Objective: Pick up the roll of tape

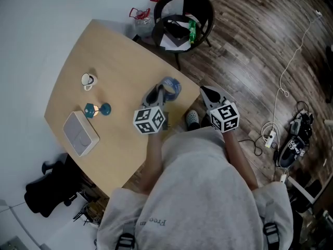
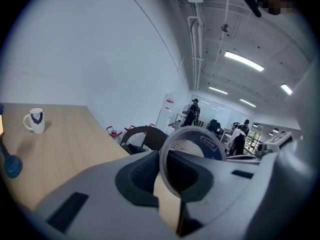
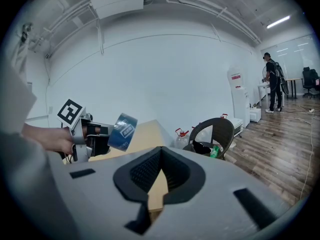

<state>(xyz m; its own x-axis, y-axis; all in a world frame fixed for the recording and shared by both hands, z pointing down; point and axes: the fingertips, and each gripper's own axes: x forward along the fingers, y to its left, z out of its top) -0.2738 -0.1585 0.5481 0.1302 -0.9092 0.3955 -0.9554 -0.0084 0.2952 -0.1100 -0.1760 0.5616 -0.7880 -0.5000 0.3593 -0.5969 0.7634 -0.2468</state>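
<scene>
The roll of tape point(image 1: 173, 86) is blue and stands on edge, lifted above the near right corner of the light wooden table point(image 1: 125, 56). My left gripper point(image 1: 162, 94) is shut on it, its jaws pinching the roll's wall. In the left gripper view the tape roll point(image 2: 192, 151) fills the space between the dark pads of the left gripper point(image 2: 172, 176). My right gripper point(image 1: 205, 91) hangs beyond the table's right edge, over the floor, shut and empty. The right gripper view shows the right gripper point(image 3: 159, 176) with its pads together, and to its left the left gripper point(image 3: 85, 134) carrying the tape roll point(image 3: 122, 130).
On the table's left part sit a white mug point(image 1: 87, 80), a small blue object point(image 1: 98, 110) and a white box point(image 1: 80, 133). A black chair point(image 1: 183, 20) with items on it stands past the far corner. Cables point(image 1: 270, 134) lie on the wooden floor at right.
</scene>
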